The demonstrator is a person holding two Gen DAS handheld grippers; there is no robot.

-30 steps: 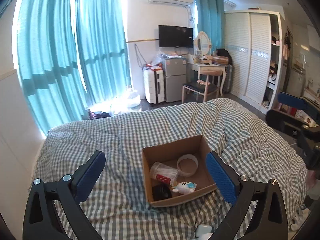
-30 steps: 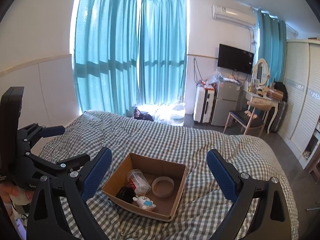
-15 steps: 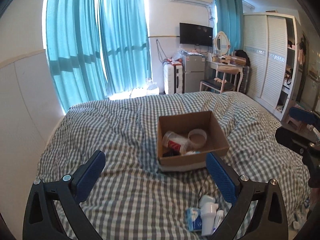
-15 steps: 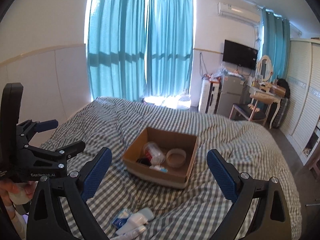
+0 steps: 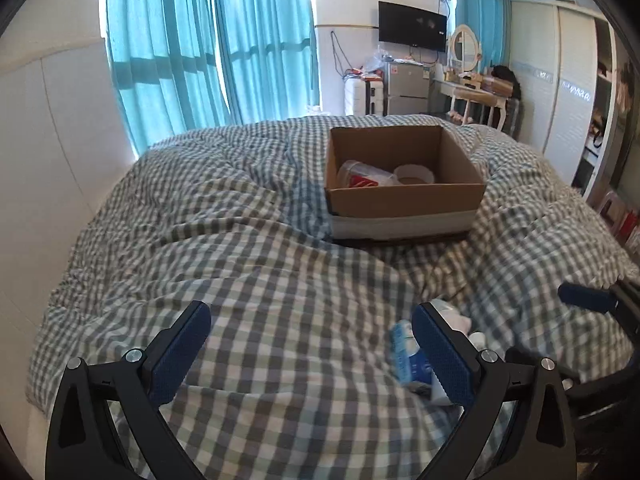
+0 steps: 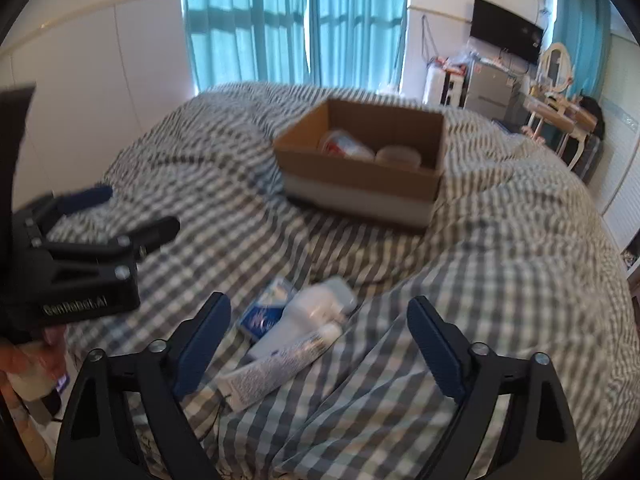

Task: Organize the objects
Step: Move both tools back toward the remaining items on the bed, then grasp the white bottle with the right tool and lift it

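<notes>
A blue tissue packet (image 6: 266, 308), a white bottle (image 6: 316, 306) and a white tube (image 6: 280, 364) lie together on the checked bedcover. My right gripper (image 6: 320, 312) hovers low over them; its jaws are closing, and the pads touch nothing. In the left wrist view the same packet (image 5: 402, 346) lies just inside the right finger of my open left gripper (image 5: 312, 320), which holds nothing. The cardboard box (image 5: 404, 196) sits further up the bed. It holds a clear cup with a red label (image 5: 362, 178) and a round white container (image 5: 414, 174).
The bedcover (image 5: 260, 240) is rumpled into folds around the box. A person's hand (image 6: 24, 364) holds the left gripper's handle. Turquoise curtains (image 5: 208, 40), a white wall panel, a fridge, a dressing table (image 5: 472, 88) and a wardrobe stand beyond the bed.
Both grippers have dropped toward the bed, so the box now looks farther off and is seen from the side. The packet, bottle and tube have come into view by the fingers. The right jaws have narrowed a little.
</notes>
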